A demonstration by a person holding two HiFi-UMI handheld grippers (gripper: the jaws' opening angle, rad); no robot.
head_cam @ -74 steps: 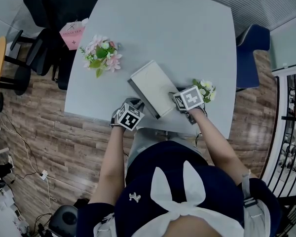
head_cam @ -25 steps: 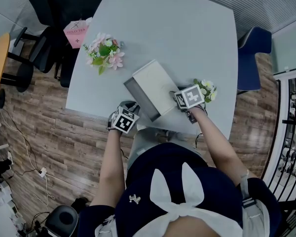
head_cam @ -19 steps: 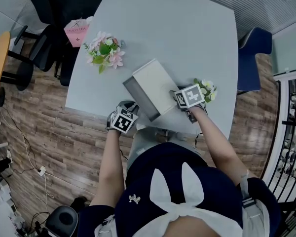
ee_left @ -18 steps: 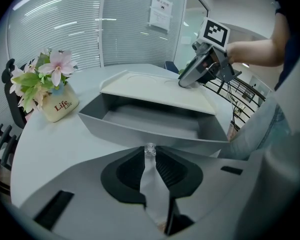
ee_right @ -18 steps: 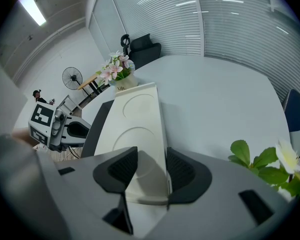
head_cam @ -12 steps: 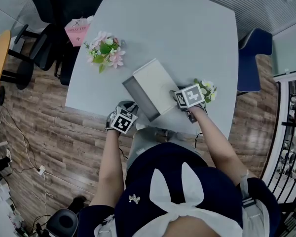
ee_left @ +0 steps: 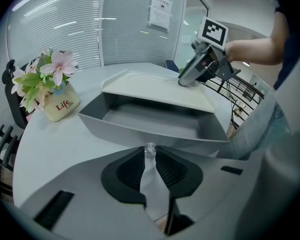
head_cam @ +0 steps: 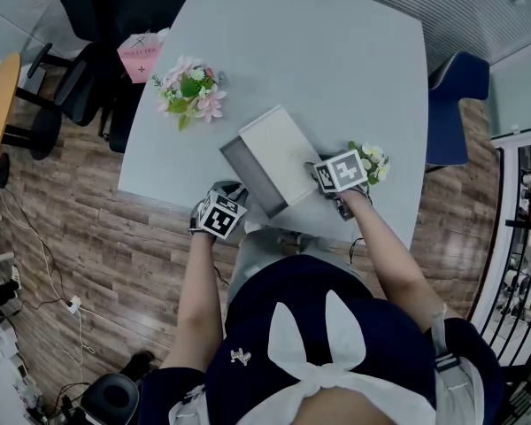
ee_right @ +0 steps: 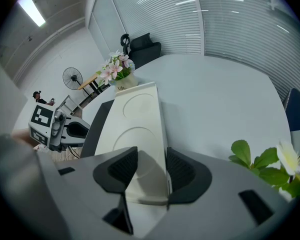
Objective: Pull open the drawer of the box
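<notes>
Left tongs point(ee_left: 150, 160) pinch the clear knob point(ee_left: 150, 149) of the grey drawer point(ee_left: 149, 125), which stands open; right tongs point(ee_right: 149, 160) apparently clamp the white box point(ee_right: 137, 119) on the worktop point(ee_right: 215, 104).

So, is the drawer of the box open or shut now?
Open. The grey drawer stands pulled out from under the white box, its bare inside showing; the left gripper is shut on its small clear knob.

Jaws and knob lost from overhead
In the head view, marker cubes point(head_cam: 218, 216) cover both gripper tips: the left gripper point(head_cam: 233, 190) hides the drawer knob point(ee_left: 150, 149), the right gripper point(head_cam: 319, 172) part of the small flowers point(head_cam: 373, 158) at three o'clock of the box point(head_cam: 274, 144).
</notes>
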